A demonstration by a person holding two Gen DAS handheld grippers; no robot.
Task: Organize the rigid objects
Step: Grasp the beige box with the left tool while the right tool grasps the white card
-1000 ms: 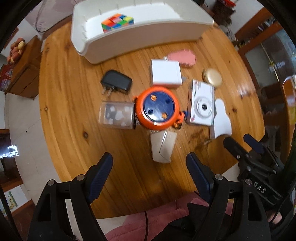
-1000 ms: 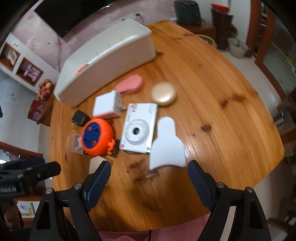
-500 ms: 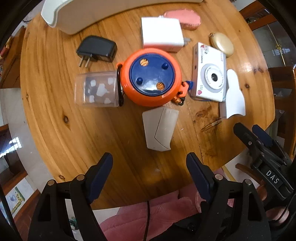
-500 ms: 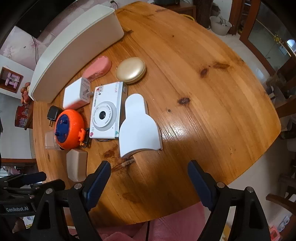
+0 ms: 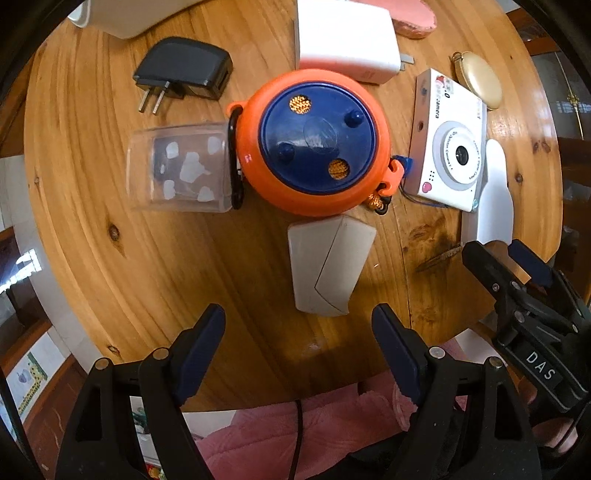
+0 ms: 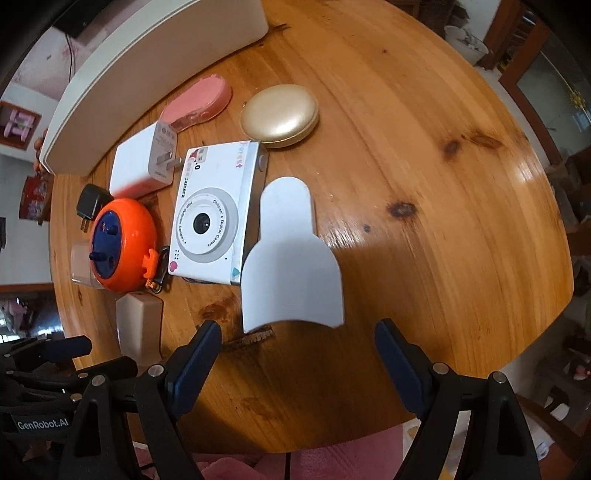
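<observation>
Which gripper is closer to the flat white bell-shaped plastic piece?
Right. The right gripper hangs open just over the flat white bell-shaped plastic piece's wide end. The left gripper is off to its side, by the beige wedge-shaped block.

Home living/dining rm: round varnished pine counter (image 6: 424, 155), tiled floor, dark wood cabinets w/ glass doors (image 6: 546, 70), wooden chair (image 6: 565, 373), floral wallpaper at back.

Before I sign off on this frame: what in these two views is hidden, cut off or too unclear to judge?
- White bin: interior unseen; the right wrist view shows only its outer wall, the left wrist view crops it at the top edge.
- Pink case: cut by the top edge in the left wrist view.
- Clear box: contents are only pale blobs through the plastic.
- Black charger: small, partly behind the orange reel in the right wrist view.
</observation>
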